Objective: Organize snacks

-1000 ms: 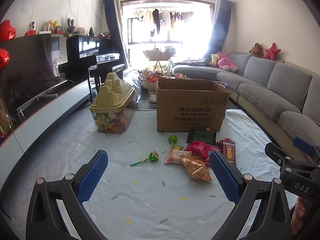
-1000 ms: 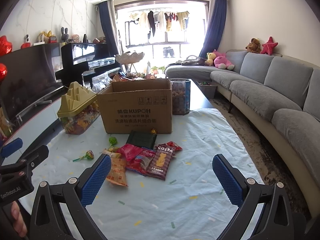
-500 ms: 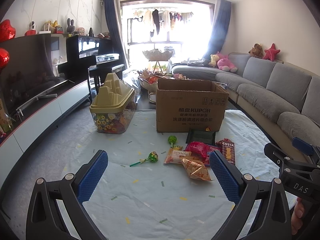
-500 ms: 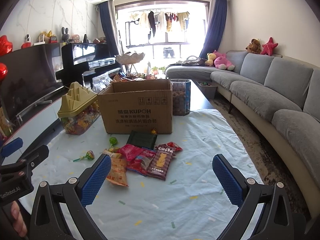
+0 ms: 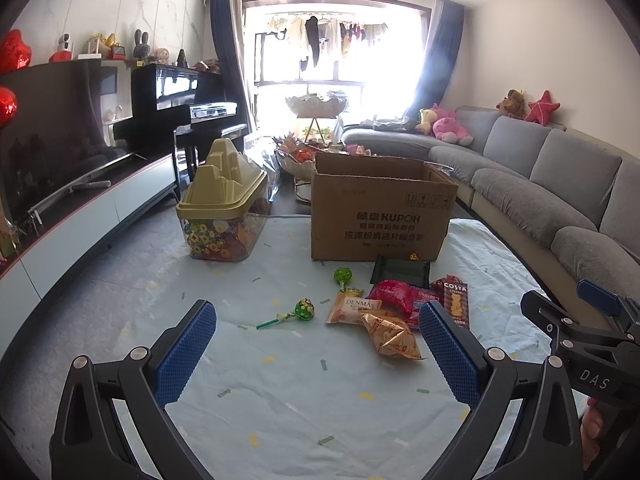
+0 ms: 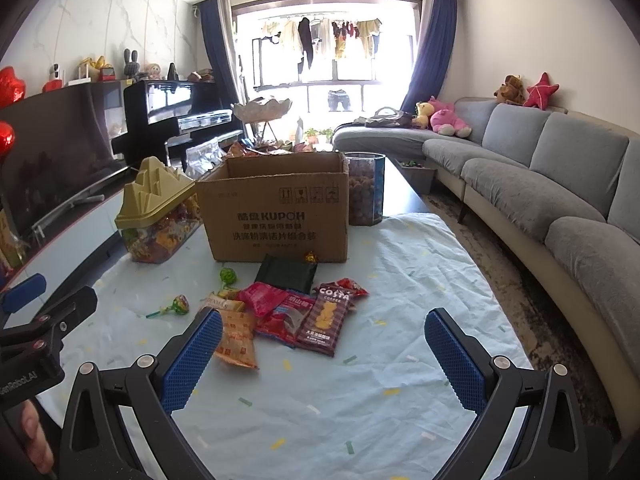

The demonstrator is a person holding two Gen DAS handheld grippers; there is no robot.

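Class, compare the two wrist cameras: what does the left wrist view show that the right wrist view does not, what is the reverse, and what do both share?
Only the left wrist view: the right gripper's black frame marked DAS at its edge.

Only the right wrist view: a clear tub of brown snacks behind the cardboard box, and the left gripper's frame.

Both: the box, the gold-lidded candy jar, two lollipops, the COSTA packet, the other snack packets and the sofa.

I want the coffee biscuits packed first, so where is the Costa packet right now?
The Costa packet lies flat on the tablecloth at the right edge of the snack pile, overlapping a red packet, in front of the cardboard box.
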